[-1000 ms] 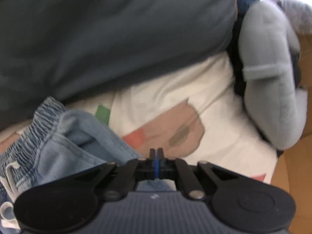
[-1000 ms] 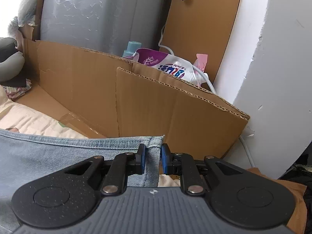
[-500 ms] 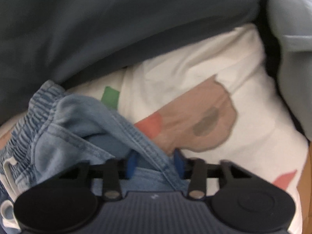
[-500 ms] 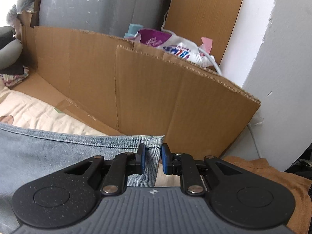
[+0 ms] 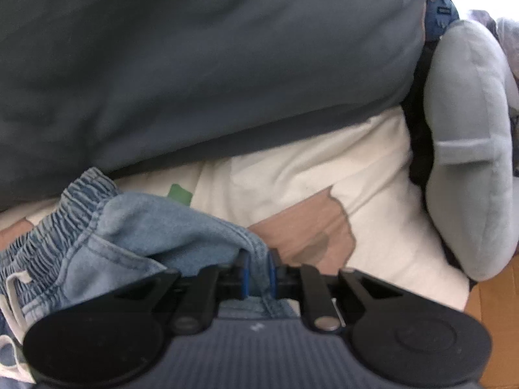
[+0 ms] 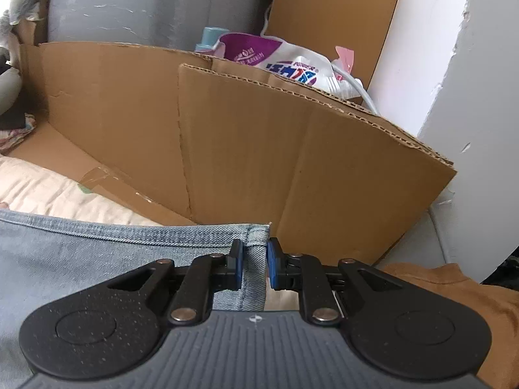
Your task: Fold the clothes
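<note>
The left tool (image 5: 258, 272) has its two blue pads closed on a bunched fold of the light blue denim shorts (image 5: 155, 227), pinching a stitched seam. The shorts' gathered waistband (image 5: 55, 223) lies to the left of the tool, with a white drawstring (image 5: 13, 295) at the far left edge. The shorts rest on a white sheet (image 5: 324, 168) printed with a brown shape and a green patch.

A large dark grey cushion (image 5: 194, 64) fills the upper part of the left view, lying on the sheet just behind the shorts. A pale grey plush toy (image 5: 467, 149) sits to the right on the sheet's edge.

The right tool (image 6: 254, 267) grips a hemmed corner of the same shorts (image 6: 97, 253), pads narrowly apart with the denim between them; the cloth spreads flat to the left.

Directly ahead of the right tool stands a cardboard wall (image 6: 259, 149). Behind it show a purple and white pouch (image 6: 279, 61) and a light blue bottle cap (image 6: 209, 37). A white wall corner (image 6: 470, 81) rises on the right, and a brown cloth (image 6: 454, 288) lies at the lower right.
</note>
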`<state>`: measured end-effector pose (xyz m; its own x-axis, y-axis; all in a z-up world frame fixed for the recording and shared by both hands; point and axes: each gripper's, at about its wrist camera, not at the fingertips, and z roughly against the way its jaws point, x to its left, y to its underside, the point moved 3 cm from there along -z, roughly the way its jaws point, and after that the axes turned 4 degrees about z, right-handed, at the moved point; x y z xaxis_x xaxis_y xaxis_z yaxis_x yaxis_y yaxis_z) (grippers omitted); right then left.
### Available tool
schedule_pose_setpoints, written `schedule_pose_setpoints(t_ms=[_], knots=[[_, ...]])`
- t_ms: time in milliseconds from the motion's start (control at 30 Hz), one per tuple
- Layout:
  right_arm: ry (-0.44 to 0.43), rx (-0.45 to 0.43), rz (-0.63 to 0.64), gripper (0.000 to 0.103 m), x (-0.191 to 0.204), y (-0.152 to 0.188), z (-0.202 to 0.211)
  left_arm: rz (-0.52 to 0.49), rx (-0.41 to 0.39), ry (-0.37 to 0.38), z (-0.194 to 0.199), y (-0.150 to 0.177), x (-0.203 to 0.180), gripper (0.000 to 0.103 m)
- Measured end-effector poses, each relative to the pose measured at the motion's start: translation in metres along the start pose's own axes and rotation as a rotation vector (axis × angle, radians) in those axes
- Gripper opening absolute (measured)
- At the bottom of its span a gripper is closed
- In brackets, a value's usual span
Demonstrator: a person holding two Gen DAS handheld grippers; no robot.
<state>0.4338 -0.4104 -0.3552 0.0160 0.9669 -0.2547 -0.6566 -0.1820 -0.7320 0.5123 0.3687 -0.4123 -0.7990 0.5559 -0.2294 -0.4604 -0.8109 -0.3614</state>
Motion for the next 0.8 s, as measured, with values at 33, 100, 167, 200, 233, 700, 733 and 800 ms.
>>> schedule_pose_setpoints(t_ms=[33, 100, 167, 200, 233, 700, 733, 800], knots=[[0.004, 0.005, -0.003, 0.014, 0.000, -0.001, -0.004, -0.003, -0.003, 0.004, 0.001, -0.001, -0.001, 0.012], [0.012, 0.012, -0.011, 0.014, 0.001, -0.003, -0.011, -0.004, -0.005, 0.012, 0.002, -0.002, -0.002, 0.012], [0.021, 0.011, -0.017, 0.014, 0.002, -0.006, -0.015, -0.003, -0.004, 0.015, 0.002, -0.005, -0.004, 0.012], [0.024, 0.009, -0.019, 0.014, 0.002, -0.008, -0.017, -0.002, -0.004, 0.015, 0.002, -0.008, -0.006, 0.012], [0.028, 0.007, -0.020, 0.013, 0.002, -0.009, -0.019, 0.000, -0.007, 0.016, 0.002, -0.009, -0.006, 0.012], [0.056, 0.053, -0.021, 0.013, 0.010, -0.020, -0.056, -0.020, 0.008, 0.020, -0.005, -0.010, -0.019, 0.014], [0.049, 0.069, -0.026, 0.013, 0.011, -0.016, -0.062, -0.023, 0.016, 0.016, -0.007, -0.007, -0.021, 0.017], [0.042, 0.087, -0.022, 0.013, 0.014, -0.011, -0.071, -0.030, 0.032, 0.008, -0.010, -0.001, -0.025, 0.026]])
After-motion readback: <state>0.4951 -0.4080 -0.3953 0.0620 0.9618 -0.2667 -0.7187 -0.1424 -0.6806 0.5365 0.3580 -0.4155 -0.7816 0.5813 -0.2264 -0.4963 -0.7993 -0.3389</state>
